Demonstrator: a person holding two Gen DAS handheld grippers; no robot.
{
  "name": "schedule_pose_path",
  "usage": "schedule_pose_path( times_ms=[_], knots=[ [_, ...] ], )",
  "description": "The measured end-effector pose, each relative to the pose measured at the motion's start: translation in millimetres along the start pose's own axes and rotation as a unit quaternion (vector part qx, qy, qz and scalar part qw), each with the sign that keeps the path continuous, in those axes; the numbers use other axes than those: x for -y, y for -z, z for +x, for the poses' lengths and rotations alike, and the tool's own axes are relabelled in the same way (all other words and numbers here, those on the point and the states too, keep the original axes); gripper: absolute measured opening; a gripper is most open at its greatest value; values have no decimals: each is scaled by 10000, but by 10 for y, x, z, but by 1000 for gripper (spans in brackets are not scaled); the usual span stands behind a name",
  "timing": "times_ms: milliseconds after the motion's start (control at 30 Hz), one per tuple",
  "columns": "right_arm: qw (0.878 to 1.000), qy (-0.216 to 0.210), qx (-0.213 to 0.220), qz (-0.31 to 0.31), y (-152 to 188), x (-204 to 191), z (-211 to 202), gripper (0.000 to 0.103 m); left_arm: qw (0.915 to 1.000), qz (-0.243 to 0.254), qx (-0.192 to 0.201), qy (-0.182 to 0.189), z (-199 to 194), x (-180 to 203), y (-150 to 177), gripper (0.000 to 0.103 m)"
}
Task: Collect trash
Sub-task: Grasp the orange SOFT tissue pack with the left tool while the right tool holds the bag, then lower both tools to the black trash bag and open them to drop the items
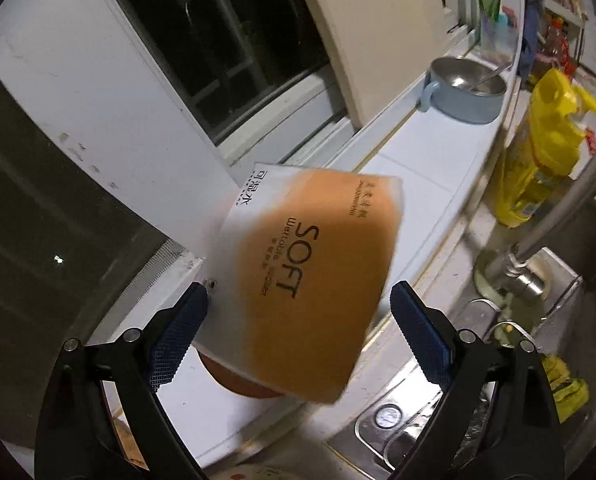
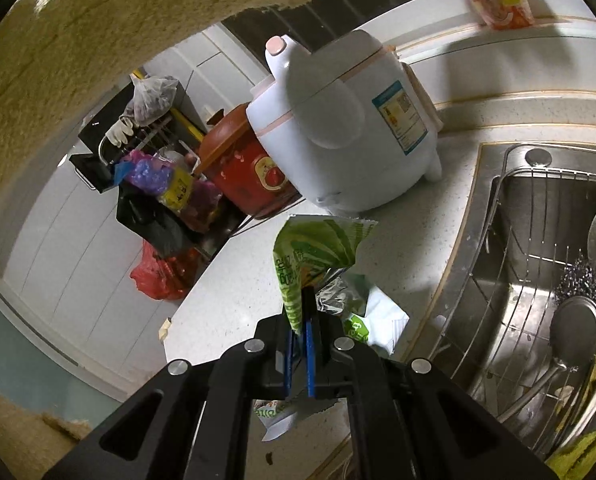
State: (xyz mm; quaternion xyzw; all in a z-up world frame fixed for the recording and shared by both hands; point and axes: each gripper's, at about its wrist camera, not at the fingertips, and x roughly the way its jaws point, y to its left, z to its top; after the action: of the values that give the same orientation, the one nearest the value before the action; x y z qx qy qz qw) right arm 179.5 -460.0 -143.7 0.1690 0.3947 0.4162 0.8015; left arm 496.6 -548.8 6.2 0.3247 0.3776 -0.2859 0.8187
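In the right wrist view my right gripper [image 2: 300, 320] is shut on a crumpled green snack wrapper [image 2: 318, 248], which hangs above the speckled white counter [image 2: 225, 312]. More green and white wrappers [image 2: 374, 320] lie on the counter just under it. In the left wrist view my left gripper [image 1: 300, 292] stands wide open around an orange and white tissue pack [image 1: 298, 280] printed "SOFT". The left pad [image 1: 177, 340] sits at the pack's edge. A thin gap shows at the right pad [image 1: 422, 332]. The pack lies tilted over a brown bowl [image 1: 241, 384].
A white rice cooker [image 2: 338, 120] and a red pot [image 2: 245, 172] stand at the counter's back. Full bags [image 2: 157, 200] sit on the floor to the left. The sink holds a wire rack [image 2: 538, 280]. On the sill are a blue pot [image 1: 464, 92], a yellow bottle [image 1: 538, 160] and a tap [image 1: 538, 248].
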Motion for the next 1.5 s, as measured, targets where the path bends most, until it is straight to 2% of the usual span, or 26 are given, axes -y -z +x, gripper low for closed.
schedule_pose_path(
  times_ms=[100, 267, 367, 533, 767, 967, 1067, 1133, 1200, 1267, 1367, 1400, 1500],
  knots=[
    [10000, 6, 0, -10, -16, 4, 11, 5, 9998, -92, -42, -157, 59, -59, 30, 86],
    [10000, 79, 20, 8, 2, -3, 4, 5, 9989, -283, 346, -107, -131, -106, 85, 44],
    [10000, 89, 25, -8, 7, -46, 12, 5, 9971, -437, 590, -203, -266, -118, 102, 35],
    [9999, 96, 13, -85, 29, -153, 52, 5, 9940, -612, 860, -272, -457, -129, 177, 29],
    [9996, 272, 48, -97, 66, -211, 43, 5, 9858, -959, 1348, -273, -849, -165, 328, 28],
    [9988, 448, 100, -184, 70, -375, 15, 5, 9772, -1058, 1838, -39, -1560, -168, 748, 28],
    [9981, 541, 116, -264, 98, -488, -35, 5, 9720, -946, 2151, 62, -2082, -16, 1198, 28],
    [9975, 628, 133, -296, 116, -628, -79, 5, 9686, -913, 2313, 58, -2467, 108, 1622, 28],
    [9958, 756, 169, -479, 142, -836, -121, 5, 9659, -901, 2427, 30, -2853, 243, 2126, 28],
    [9939, 896, 180, -613, 204, -1041, -150, 5, 9638, -881, 2512, -172, -3239, 412, 2729, 28],
    [9920, 1058, 184, -668, 352, -1334, -159, 5, 9627, -1131, 2425, -390, -3572, 521, 3444, 28],
    [9913, 1111, 178, -686, 409, -1440, -151, 5, 9632, -1366, 2262, -492, -3686, 551, 3815, 28],
    [9909, 1146, 125, -699, 565, -1777, -75, 5, 9639, -1739, 1908, -646, -3867, 622, 4577, 28]
  ],
)
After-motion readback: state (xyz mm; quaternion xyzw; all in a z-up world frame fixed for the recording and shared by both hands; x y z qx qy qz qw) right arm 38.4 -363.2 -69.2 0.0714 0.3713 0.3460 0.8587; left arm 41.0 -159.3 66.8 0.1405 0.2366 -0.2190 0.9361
